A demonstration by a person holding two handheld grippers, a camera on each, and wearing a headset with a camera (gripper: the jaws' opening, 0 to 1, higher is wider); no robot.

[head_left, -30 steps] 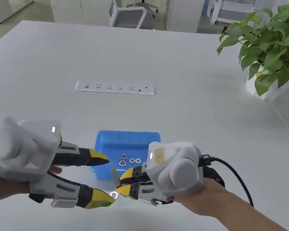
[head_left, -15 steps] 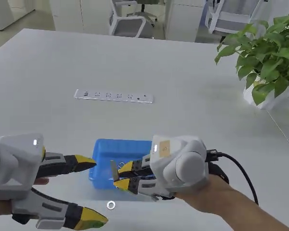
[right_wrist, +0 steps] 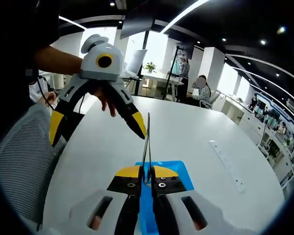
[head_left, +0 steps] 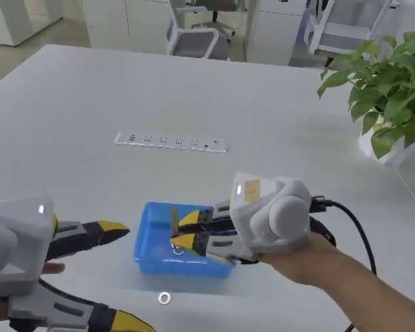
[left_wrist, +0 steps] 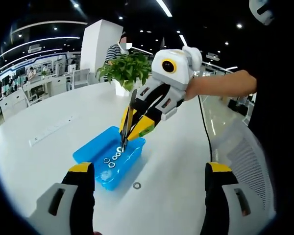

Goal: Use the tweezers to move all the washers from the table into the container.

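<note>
The blue container (head_left: 152,242) sits on the white table, with several washers (left_wrist: 110,162) lying inside. One washer (head_left: 164,298) lies on the table just in front of it, also seen as a ring (left_wrist: 136,185). My right gripper (head_left: 187,236) is shut on the tweezers (head_left: 173,223), whose tips reach down into the container (left_wrist: 95,149) beside the washers. I cannot tell whether the tips hold one. The tweezers (right_wrist: 147,134) stand straight up between the right gripper's (right_wrist: 146,172) closed jaws. My left gripper (head_left: 124,277) hovers wide open at the container's near left.
A white power strip (head_left: 169,142) lies farther back on the table. A potted plant (head_left: 387,90) stands at the far right edge. Office chairs stand beyond the table. A cable trails from the right gripper.
The right gripper carried the tweezers from the table in front of the container to above its inside. The left gripper drew back toward me. One washer stays on the table.
</note>
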